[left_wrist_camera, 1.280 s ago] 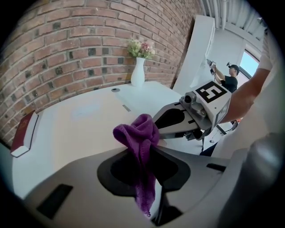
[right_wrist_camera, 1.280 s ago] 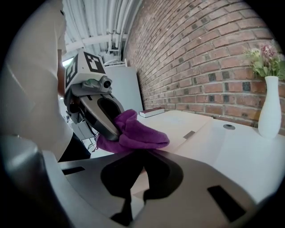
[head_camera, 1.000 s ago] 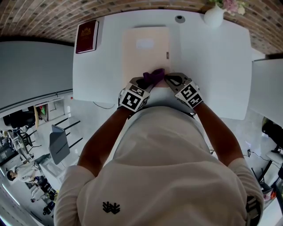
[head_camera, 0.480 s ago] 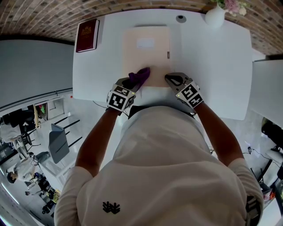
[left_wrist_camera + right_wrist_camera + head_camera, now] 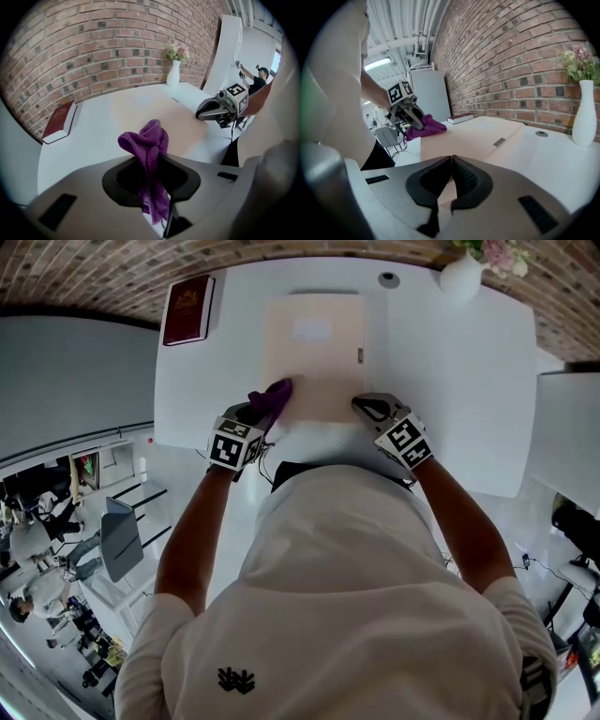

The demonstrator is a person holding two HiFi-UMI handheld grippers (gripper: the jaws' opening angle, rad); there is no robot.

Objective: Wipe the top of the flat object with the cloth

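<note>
A beige flat object (image 5: 314, 352) lies on the white table (image 5: 450, 381). My left gripper (image 5: 262, 407) is shut on a crumpled purple cloth (image 5: 271, 396), which rests at the object's near left edge. In the left gripper view the cloth (image 5: 147, 143) sticks out between the jaws above the flat object (image 5: 168, 124). My right gripper (image 5: 361, 404) is shut on the object's near right corner. In the right gripper view (image 5: 451, 161) the jaws meet over the beige edge (image 5: 473, 136), with the cloth (image 5: 424, 125) across at the left.
A dark red book (image 5: 186, 310) lies at the table's far left corner. A white vase (image 5: 461, 276) with flowers stands at the far right, a small round cap (image 5: 386, 279) beside it. A white panel (image 5: 567, 427) stands right of the table.
My left gripper has slid the cloth leftward along the object's near part, from near the right gripper to the left edge. The right gripper has stayed put.
</note>
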